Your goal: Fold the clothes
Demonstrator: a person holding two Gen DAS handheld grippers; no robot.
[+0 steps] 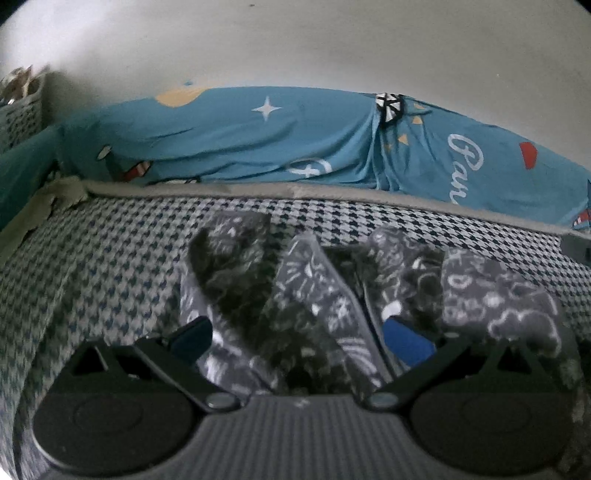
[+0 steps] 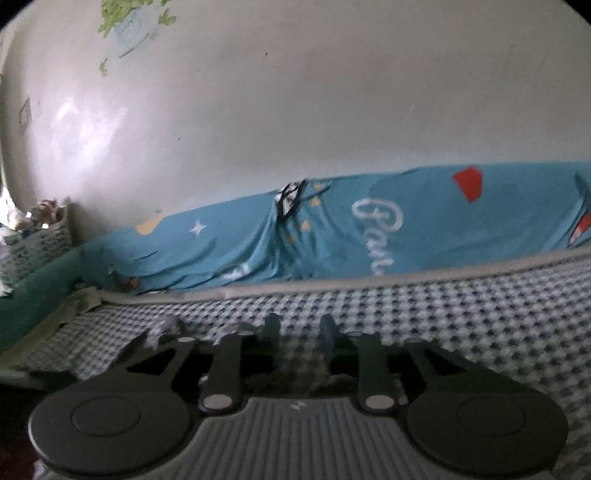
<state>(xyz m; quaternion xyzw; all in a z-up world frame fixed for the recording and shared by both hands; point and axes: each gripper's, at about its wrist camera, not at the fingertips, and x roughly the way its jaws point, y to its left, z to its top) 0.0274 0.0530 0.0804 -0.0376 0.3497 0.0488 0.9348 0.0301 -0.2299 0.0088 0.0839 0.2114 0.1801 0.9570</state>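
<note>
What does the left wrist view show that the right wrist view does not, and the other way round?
Only the left wrist view shows the dark patterned garment spread wide, with the left hand-held gripper open around its folds. Only the right wrist view shows green leaf marks on the wall, and the right hand-held gripper nearly closed on a bit of cloth. Both show the checked cover, the blue sheet and the white wall.
</note>
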